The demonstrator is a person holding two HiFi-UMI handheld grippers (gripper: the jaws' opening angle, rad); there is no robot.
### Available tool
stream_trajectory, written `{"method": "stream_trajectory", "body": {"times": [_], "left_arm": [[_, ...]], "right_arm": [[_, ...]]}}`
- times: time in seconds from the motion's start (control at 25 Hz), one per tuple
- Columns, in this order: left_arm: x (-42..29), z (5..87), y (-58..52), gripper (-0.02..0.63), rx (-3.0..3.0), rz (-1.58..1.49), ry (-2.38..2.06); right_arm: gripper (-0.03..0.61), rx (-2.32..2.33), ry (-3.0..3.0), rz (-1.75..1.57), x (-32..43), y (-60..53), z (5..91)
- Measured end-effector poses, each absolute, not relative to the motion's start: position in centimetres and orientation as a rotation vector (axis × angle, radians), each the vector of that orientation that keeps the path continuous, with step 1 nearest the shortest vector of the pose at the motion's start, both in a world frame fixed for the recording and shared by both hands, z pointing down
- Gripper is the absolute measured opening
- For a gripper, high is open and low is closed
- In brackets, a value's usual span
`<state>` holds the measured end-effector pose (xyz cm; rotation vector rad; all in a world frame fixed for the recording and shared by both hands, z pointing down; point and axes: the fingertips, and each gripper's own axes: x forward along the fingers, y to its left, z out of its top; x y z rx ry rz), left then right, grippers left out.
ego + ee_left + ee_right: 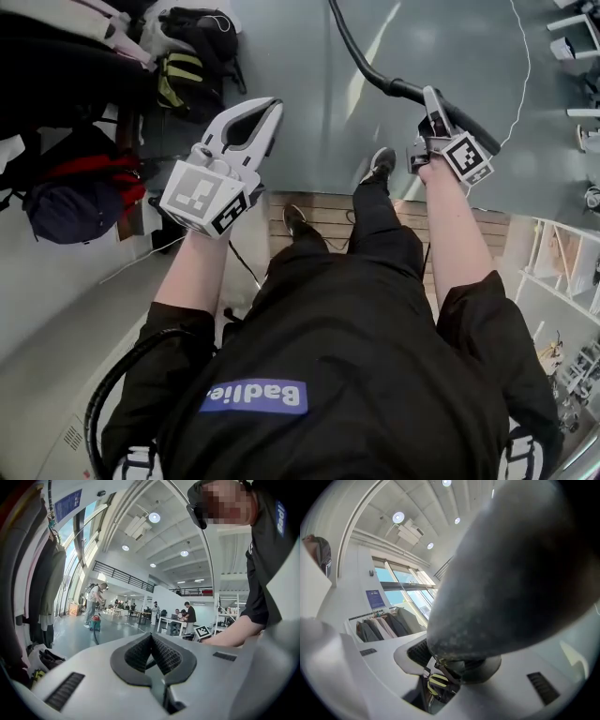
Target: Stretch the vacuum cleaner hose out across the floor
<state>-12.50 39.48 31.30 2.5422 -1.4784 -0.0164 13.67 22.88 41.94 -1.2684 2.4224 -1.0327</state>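
Note:
The black vacuum hose runs from the top of the head view down to its thicker rigid end. My right gripper is shut on that end, out in front of my right arm. In the right gripper view the dark tube fills the upper right, and the right gripper clamps it between the ribbed pads. At the left, my left gripper is raised over the grey floor; in its own view the left gripper is shut, tips touching, with nothing between them.
Bags lie at the left: a black-and-yellow backpack and a dark blue one. A wooden platform is under my feet. Another black hose loop curves at lower left. White shelving stands right. Far off, a person with a small vacuum.

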Motion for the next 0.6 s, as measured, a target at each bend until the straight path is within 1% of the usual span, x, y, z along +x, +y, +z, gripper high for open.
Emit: {"method": "stream_trajectory", "body": {"times": [0.4, 0.6], "left_arm": [[-9.8, 32.8, 43.4, 0.009, 2.533, 0.070, -1.427], [-5.6, 33.8, 42.2, 0.009, 2.532, 0.140, -1.395]], "right_arm": [[0.166, -1.432, 2.014, -1.195, 21.4, 25.9, 50.4], [0.166, -1.458, 1.754, -1.333, 25.4, 28.6, 58.6]]}}
